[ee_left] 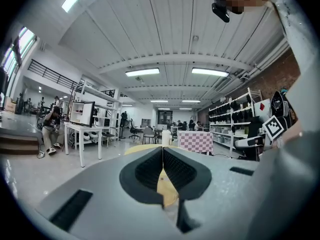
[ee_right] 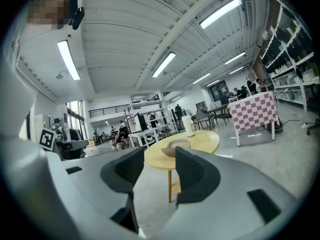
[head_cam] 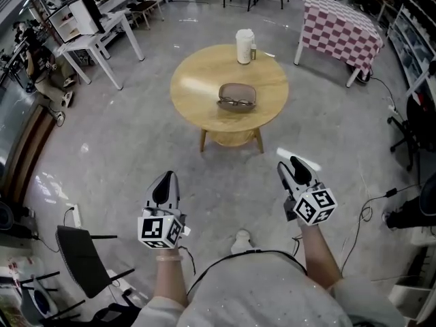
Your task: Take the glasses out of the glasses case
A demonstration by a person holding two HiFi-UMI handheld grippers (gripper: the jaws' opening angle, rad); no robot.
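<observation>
Glasses lie in the open glasses case on the round wooden table, well ahead of me. My left gripper has its jaws pressed together, holding nothing. My right gripper has its jaws spread and empty. Both hang over the floor, short of the table.

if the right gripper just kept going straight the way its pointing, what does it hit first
Probably the round wooden table. The right gripper has its jaws open, and they frame the table's near edge and leg, with only floor before it. The glasses case lies further in. Depth is unclear.
</observation>
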